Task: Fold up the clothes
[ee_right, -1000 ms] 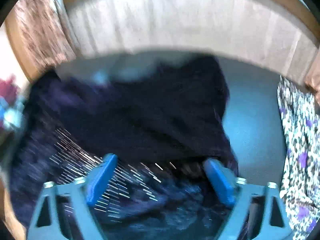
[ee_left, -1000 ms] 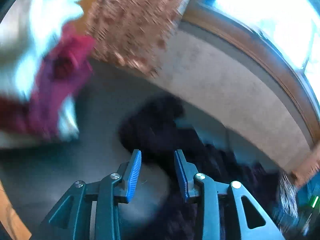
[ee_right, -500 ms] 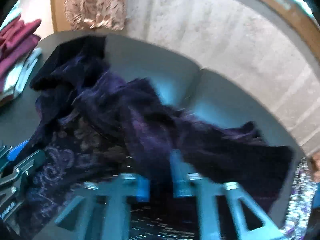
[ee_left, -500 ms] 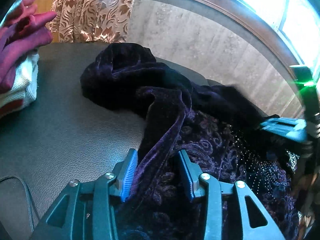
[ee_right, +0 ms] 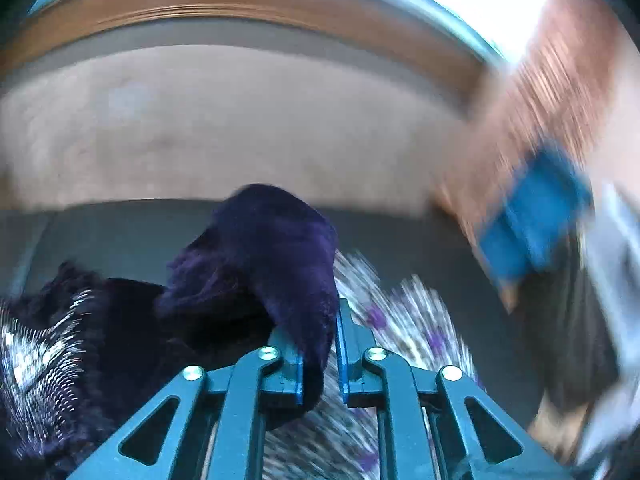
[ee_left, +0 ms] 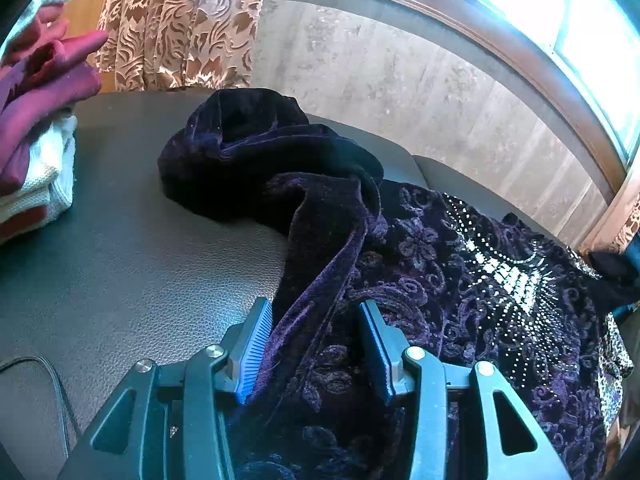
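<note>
Flanking the velvet garment, left gripper gapes near folded clothes; right gripper pinches it.

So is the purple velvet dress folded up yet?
Not yet. The purple velvet dress lies rumpled on the dark table, one end bunched in a heap, and the right gripper pinches another end.

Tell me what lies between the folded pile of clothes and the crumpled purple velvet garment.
Only bare dark table, seen in the left wrist view; the pile and the garment lie apart.

Blurred patterned cloth beside the right gripper
</note>
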Demonstrator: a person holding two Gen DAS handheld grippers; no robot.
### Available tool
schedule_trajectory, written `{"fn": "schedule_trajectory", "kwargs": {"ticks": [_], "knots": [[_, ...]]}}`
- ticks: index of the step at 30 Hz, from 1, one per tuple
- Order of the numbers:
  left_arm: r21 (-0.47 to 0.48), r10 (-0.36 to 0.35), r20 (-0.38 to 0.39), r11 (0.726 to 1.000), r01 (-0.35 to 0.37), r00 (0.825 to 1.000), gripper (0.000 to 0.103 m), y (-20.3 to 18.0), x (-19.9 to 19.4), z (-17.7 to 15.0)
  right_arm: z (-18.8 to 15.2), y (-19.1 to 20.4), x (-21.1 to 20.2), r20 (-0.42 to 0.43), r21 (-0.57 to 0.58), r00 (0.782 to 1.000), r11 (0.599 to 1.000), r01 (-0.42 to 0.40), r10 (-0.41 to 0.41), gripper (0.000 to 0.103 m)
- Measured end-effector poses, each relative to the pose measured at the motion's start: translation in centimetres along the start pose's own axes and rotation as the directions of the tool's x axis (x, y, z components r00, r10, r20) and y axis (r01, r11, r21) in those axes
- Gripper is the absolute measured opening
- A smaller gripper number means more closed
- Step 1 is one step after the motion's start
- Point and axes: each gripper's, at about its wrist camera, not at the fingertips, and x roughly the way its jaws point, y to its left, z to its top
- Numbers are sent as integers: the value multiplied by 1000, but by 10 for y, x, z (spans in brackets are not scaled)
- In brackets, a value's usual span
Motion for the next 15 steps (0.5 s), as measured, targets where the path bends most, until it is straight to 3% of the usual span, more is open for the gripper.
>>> {"fn": "schedule_trajectory", "kwargs": {"ticks": [3, 4, 5, 8, 10, 12, 15], "knots": [[66, 30, -39, 997, -28, 999, 45, -9, 1, 6, -30, -64, 17, -68, 180, 998, 984, 0, 13, 25], [89, 34, -49, 996, -30, 998, 44, -13, 0, 10, -39, -77, 19, -73, 228, 997, 973, -15, 33, 36], [103, 10, -37, 995, -6, 999, 44, -17, -5, 16, -45, -84, 18, -67, 259, 997, 965, -28, 47, 45], [152, -89, 26, 985, 84, 996, 46, -33, -18, 43, -50, -68, 13, -25, 241, 985, 957, -160, 171, 51], [205, -118, 37, 973, 108, 992, 47, -46, -16, 64, -44, -35, 14, -25, 170, 947, 935, -313, 321, 57], [263, -123, 26, 958, 112, 992, 47, -59, -5, 84, -37, 7, 10, -46, 75, 891, 891, -448, 452, 65], [350, -137, -19, 927, 135, 990, 50, -77, 21, 108, -31, 84, 8, -130, -67, 806, 805, -589, 578, 74]]}}
